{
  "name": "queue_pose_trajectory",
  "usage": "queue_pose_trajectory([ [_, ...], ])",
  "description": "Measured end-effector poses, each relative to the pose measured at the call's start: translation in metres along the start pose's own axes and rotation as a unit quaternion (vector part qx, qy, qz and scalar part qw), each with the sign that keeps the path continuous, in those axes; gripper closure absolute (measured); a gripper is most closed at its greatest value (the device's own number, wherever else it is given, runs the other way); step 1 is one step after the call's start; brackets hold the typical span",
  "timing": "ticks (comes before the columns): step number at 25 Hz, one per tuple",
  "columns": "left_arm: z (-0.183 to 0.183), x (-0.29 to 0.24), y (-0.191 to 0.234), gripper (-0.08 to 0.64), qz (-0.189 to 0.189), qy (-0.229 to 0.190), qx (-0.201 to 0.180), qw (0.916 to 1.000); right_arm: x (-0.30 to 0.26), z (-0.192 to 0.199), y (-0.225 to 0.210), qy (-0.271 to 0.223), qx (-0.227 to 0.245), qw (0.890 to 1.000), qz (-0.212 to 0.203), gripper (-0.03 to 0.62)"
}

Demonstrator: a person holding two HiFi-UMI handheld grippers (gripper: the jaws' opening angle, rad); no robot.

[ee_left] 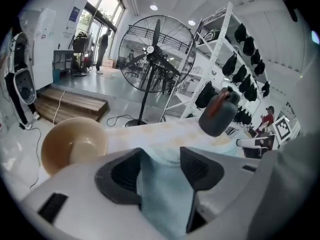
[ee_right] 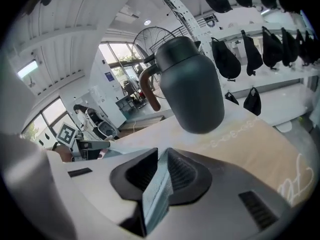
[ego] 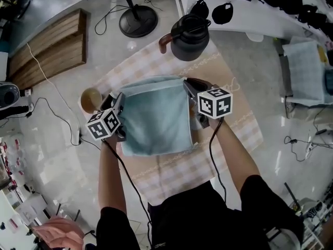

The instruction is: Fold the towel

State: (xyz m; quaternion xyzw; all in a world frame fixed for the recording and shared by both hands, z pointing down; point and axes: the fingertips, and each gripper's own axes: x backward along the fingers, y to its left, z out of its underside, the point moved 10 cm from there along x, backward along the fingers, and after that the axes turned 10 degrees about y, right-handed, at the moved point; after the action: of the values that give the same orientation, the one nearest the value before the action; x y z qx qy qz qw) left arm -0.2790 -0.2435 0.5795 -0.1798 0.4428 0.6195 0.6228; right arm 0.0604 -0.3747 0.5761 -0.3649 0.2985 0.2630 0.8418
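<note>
Right now, your light blue towel [ego: 156,121] lies folded into a rough square near the middle of the checked tablecloth [ego: 237,126]. Your left gripper [ego: 118,102] sits at the towel's far left corner, its jaws standing apart with the cloth lying loose between them. Your right gripper [ego: 188,87] is at the far right corner, its jaws clenched on the towel's edge. A dark jug [ego: 190,38] stands beyond the towel, and a tan bowl [ego: 91,99] sits just left of your left gripper.
</note>
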Motion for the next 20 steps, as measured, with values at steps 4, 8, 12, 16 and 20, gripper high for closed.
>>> queue_pose_trajectory([
  [4, 0.001, 0.016, -0.014, 0.278, 0.04, -0.028, -0.014, 0.9987, 0.006, 0.0, -0.001, -0.02, -0.001, 1.0, -0.007, 0.439],
  [8, 0.006, 0.031, -0.02, 0.275, 0.063, -0.012, -0.033, 0.9974, 0.016, 0.006, 0.001, -0.02, -0.009, 1.0, -0.011, 0.433],
  [12, 0.025, 0.05, -0.016, 0.275, 0.051, -0.006, -0.046, 0.9976, 0.029, 0.027, 0.008, -0.013, 0.002, 1.0, -0.007, 0.433],
  [16, 0.058, 0.067, -0.006, 0.275, 0.047, 0.014, -0.043, 0.9979, 0.042, 0.06, 0.015, 0.008, 0.005, 1.0, -0.007, 0.433],
  [20, 0.092, 0.083, -0.006, 0.275, 0.045, 0.027, -0.044, 0.9976, 0.056, 0.094, 0.026, 0.023, 0.011, 1.0, 0.001, 0.433],
])
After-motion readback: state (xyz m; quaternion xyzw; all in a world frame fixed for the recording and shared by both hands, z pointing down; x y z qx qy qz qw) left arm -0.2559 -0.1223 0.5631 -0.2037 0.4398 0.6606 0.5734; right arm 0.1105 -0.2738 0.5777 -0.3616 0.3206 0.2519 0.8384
